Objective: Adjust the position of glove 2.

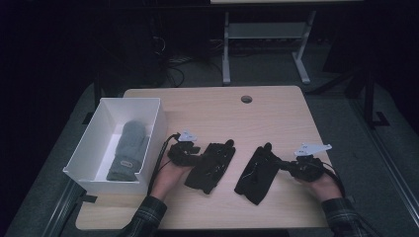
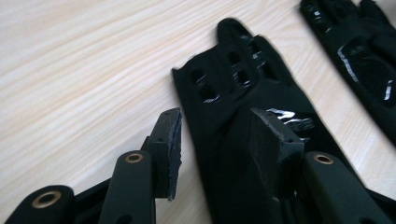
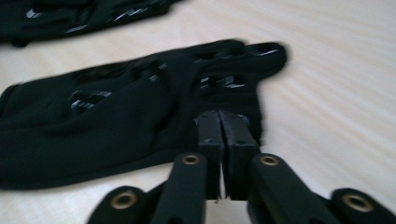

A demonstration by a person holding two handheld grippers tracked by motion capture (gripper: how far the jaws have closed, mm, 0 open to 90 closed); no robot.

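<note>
Black left tongs (image 2: 215,135) stand spread, one jaw over the left glove (image 2: 252,107), the other on bare wood beside its edge. Right tongs (image 3: 219,128) are clenched, the jaws pressed together at the near edge of the right glove (image 3: 116,121); whether cloth is pinched between them I cannot tell. Seen from above, both gloves lie flat near the middle of the surface (image 1: 276,113), left glove (image 1: 212,167) at 9 o'clock of the right glove (image 1: 257,174), slightly apart. At 9 o'clock of those, on the surface's edge, a white box (image 1: 153,128) holds a grey mitten (image 1: 129,148).
</note>
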